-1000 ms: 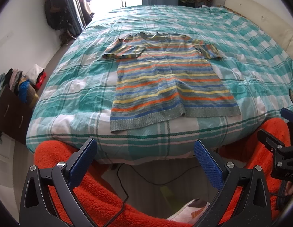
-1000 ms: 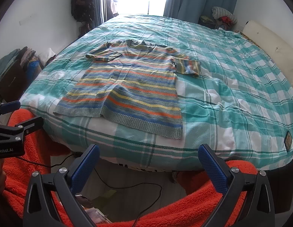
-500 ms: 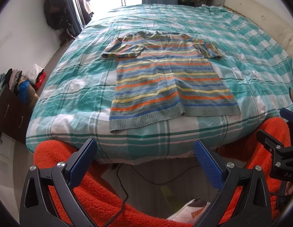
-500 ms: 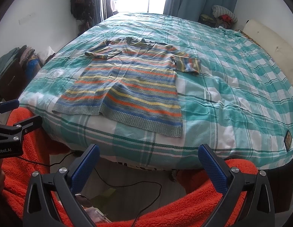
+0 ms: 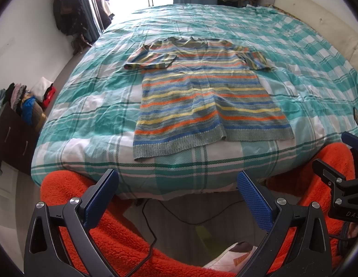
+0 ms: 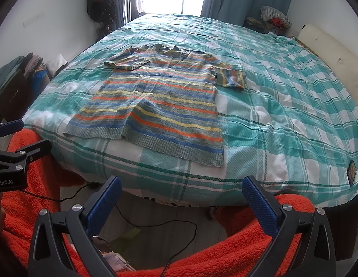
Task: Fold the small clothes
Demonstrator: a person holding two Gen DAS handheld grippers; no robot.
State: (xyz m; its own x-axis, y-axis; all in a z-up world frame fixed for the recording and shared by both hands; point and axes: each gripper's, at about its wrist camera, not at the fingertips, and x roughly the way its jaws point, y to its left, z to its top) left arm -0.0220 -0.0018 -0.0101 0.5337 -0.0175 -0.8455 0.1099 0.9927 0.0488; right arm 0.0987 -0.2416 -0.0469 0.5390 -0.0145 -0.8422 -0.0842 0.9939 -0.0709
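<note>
The left gripper [image 5: 176, 184] hangs off the foot of the bed [image 5: 225, 23], its blue fingers [image 5: 102, 196] wide apart and holding nothing; it has hardly moved since a second ago. The right gripper [image 6: 181, 191] is level beside it, fingers [image 6: 259, 203] likewise spread and empty, and has eased slightly forward, so the sweater [image 6: 160, 101] sits a little lower in its view. Both point across the bed, above orange fleece [image 5: 121, 242] and a black cable [image 6: 155, 225] on the floor. The striped sweater [image 5: 202, 101] lies flat on the checked bedcover, hem near the foot edge, collar away, well apart from both grippers, unfolded as before.
</note>
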